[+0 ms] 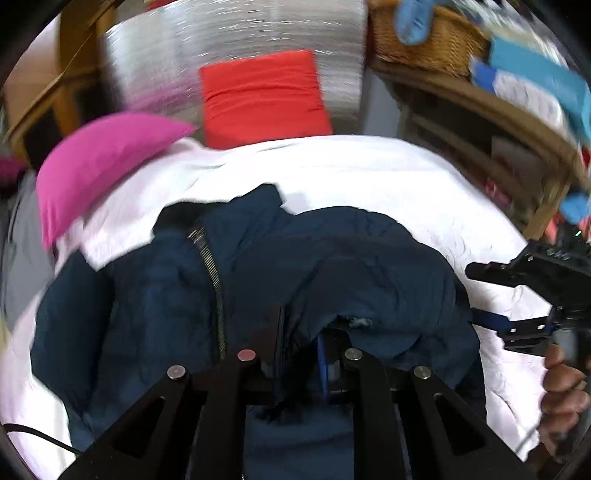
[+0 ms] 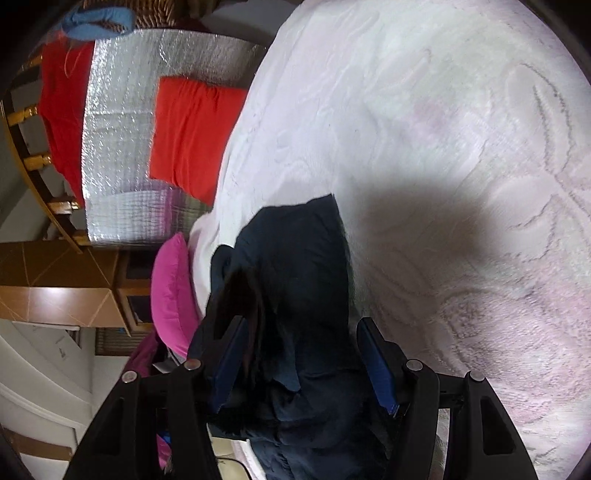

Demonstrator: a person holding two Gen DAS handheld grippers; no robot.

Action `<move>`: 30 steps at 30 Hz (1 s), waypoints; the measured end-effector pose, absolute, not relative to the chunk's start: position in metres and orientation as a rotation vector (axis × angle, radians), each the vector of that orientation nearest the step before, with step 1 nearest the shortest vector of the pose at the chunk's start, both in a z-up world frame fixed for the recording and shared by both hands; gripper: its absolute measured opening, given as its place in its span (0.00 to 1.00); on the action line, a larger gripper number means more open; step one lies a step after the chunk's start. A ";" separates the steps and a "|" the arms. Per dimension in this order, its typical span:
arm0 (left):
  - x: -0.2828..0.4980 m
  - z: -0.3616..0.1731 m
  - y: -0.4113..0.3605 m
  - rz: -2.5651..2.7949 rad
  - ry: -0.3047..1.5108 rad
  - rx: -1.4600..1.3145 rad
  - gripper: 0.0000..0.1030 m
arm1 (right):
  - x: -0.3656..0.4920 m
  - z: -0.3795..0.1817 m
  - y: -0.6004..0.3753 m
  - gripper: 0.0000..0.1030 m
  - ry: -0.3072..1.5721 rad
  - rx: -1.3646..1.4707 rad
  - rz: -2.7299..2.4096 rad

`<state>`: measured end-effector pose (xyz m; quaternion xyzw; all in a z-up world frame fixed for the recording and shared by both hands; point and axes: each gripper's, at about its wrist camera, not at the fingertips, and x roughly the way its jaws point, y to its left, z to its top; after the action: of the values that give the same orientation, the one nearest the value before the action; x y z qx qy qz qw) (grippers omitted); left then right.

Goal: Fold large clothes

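A dark navy jacket [image 1: 258,280] with a zip lies bunched on the white bedspread [image 1: 369,173]. My left gripper [image 1: 301,343] is shut on a fold of the jacket, which drapes over its fingers. My right gripper shows at the right edge of the left wrist view [image 1: 491,299], with its fingers spread. In the right wrist view the jacket [image 2: 295,266] lies between the spread blue-padded fingers of my right gripper [image 2: 306,339], which do not pinch it.
A pink pillow [image 1: 96,166] and a red cushion [image 1: 262,96] lie at the bed's head against a silver foil panel [image 1: 229,44]. A wicker basket [image 1: 432,33] and wooden shelves [image 1: 498,140] stand at the right.
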<state>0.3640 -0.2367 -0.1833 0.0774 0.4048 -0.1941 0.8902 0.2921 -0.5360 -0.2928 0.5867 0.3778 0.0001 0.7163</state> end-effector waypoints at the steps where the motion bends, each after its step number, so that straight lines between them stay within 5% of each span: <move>1: 0.361 -0.186 -0.228 -0.400 0.842 0.132 0.16 | 0.295 -0.293 -0.533 0.63 0.846 1.283 -0.004; 6: 0.360 -0.211 -0.166 -0.380 0.906 -0.086 0.21 | 0.307 -0.297 -0.518 0.63 0.875 1.213 -0.028; 8: 0.360 -0.224 -0.141 -0.371 0.932 -0.187 0.36 | 0.313 -0.300 -0.510 0.63 0.895 1.176 -0.039; 10: 0.359 -0.235 -0.122 -0.340 0.933 -0.266 0.70 | 0.316 -0.299 -0.503 0.61 0.905 1.128 -0.065; 13: 0.357 -0.245 -0.101 -0.314 0.917 -0.351 0.71 | 0.320 -0.293 -0.493 0.52 0.917 1.026 -0.122; 30: 0.322 -0.206 -0.215 -0.381 0.563 0.327 0.79 | 0.325 -0.296 -0.493 0.51 0.931 1.024 -0.163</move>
<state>0.3221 -0.2152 -0.2062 0.1598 0.2750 -0.1860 0.9297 0.3245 -0.4927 -0.2963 0.4714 0.4286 -0.0753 0.7671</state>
